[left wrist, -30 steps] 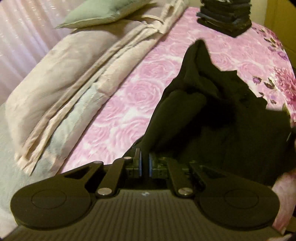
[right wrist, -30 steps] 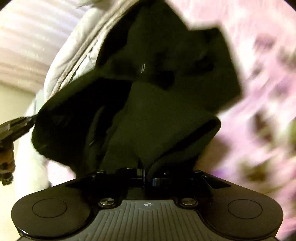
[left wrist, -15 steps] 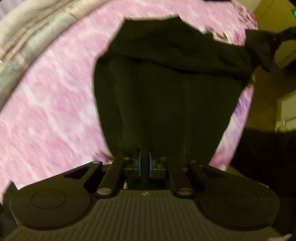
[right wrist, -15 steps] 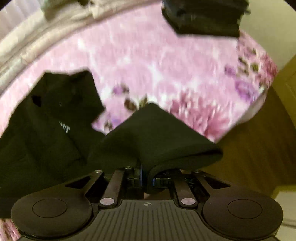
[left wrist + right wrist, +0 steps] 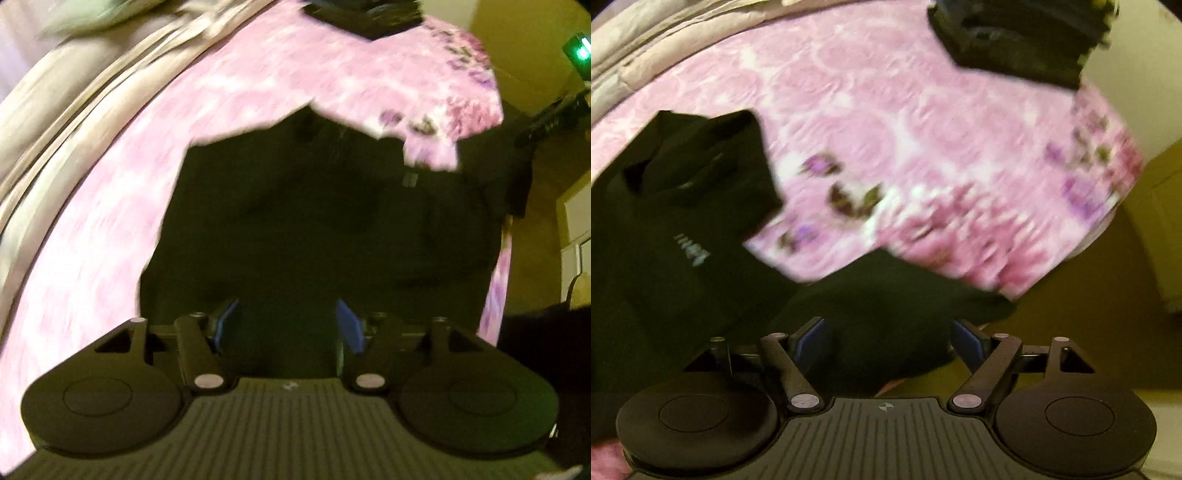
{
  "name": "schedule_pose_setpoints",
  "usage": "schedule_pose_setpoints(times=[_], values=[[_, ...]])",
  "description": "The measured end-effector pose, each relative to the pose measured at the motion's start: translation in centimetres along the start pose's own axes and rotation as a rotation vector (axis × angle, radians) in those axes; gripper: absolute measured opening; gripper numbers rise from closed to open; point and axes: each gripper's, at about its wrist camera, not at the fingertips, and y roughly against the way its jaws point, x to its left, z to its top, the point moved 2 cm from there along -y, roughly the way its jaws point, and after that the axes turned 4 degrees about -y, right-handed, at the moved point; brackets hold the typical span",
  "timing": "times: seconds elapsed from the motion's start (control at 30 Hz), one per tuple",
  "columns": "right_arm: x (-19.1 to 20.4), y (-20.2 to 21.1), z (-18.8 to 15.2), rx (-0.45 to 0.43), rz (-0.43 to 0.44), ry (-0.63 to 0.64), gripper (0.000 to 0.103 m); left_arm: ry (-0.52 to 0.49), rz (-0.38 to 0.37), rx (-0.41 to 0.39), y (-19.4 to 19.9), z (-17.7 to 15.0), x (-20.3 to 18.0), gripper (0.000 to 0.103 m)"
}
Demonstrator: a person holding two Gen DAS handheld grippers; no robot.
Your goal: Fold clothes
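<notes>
The black garment (image 5: 325, 229) lies spread on the pink floral bed (image 5: 905, 122), collar end toward the stack of folded dark clothes (image 5: 1019, 40) at the bed's far corner. Both the left gripper (image 5: 286, 325) and right gripper (image 5: 886, 338) have fingers spread wide, pinching nothing, cloth just under them. Judging by that, smoothing it flat and squaring the edges before any fold would pay off.

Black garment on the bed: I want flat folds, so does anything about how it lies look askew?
Yes. The black garment lies skewed on the pink floral bedspread, and one part trails past the bed's edge. Both grippers are open.
</notes>
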Motion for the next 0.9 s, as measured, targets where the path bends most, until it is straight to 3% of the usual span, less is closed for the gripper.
schedule_pose_setpoints(times=[0.13, 0.2, 0.3, 0.43, 0.5, 0.53, 0.57, 0.6, 0.63, 0.67, 0.77, 0.8, 0.9], values=[[-3.1, 0.4, 2.3, -0.136, 0.020, -0.052, 0.077, -0.063, 0.015, -0.039, -5.6, 7.6, 3.9, 0.064], [-3.1, -0.4, 4.1, -0.175, 0.158, -0.050, 0.077, -0.064, 0.036, -0.023, -9.1, 10.4, 6.4, 0.064], [-0.6, -4.1, 6.1, -0.106, 0.375, -0.018, 0.077, -0.050, 0.076, 0.017, -14.1, 13.5, 10.5, 0.067], [4.4, -11.0, 6.6, 0.059, 0.620, -0.067, 0.077, 0.072, 0.078, 0.133, -20.3, 13.1, 16.0, 0.067], [6.8, -14.1, 6.4, 0.116, 0.656, -0.088, 0.077, 0.134, 0.049, 0.172, -22.4, 12.0, 17.7, 0.066], [7.6, -14.9, 6.4, 0.107, 0.667, -0.114, 0.077, 0.147, 0.033, 0.182, -23.1, 11.5, 18.1, 0.061], [8.4, -15.7, 6.4, 0.096, 0.678, -0.141, 0.077, 0.152, 0.015, 0.181, -23.4, 11.1, 18.2, 0.051], [8.8, -15.9, 6.6, 0.074, 0.672, -0.180, 0.073, 0.158, -0.002, 0.181, -23.7, 10.7, 18.4, 0.048], [9.2, -16.2, 6.8, 0.051, 0.665, -0.219, 0.062, 0.165, -0.015, 0.174, -23.6, 10.4, 18.5, 0.028], [9.0, -16.4, 7.4, 0.063, 0.662, -0.251, 0.025, 0.175, -0.024, 0.159, -22.9, 10.2, 18.5, 0.009], [8.4, -16.7, 9.6, 0.099, 0.647, -0.315, 0.014, 0.211, -0.008, 0.089, -19.6, 9.6, 19.2, 0.008], [7.9, -15.9, 11.2, 0.079, 0.637, -0.288, 0.008, 0.241, 0.007, 0.053, -17.6, 9.3, 19.8, 0.008], [7.5, -12.3, 17.3, 0.011, 0.654, -0.171, 0.008, 0.341, 0.069, -0.018, -12.2, 7.6, 22.2, 0.009]])
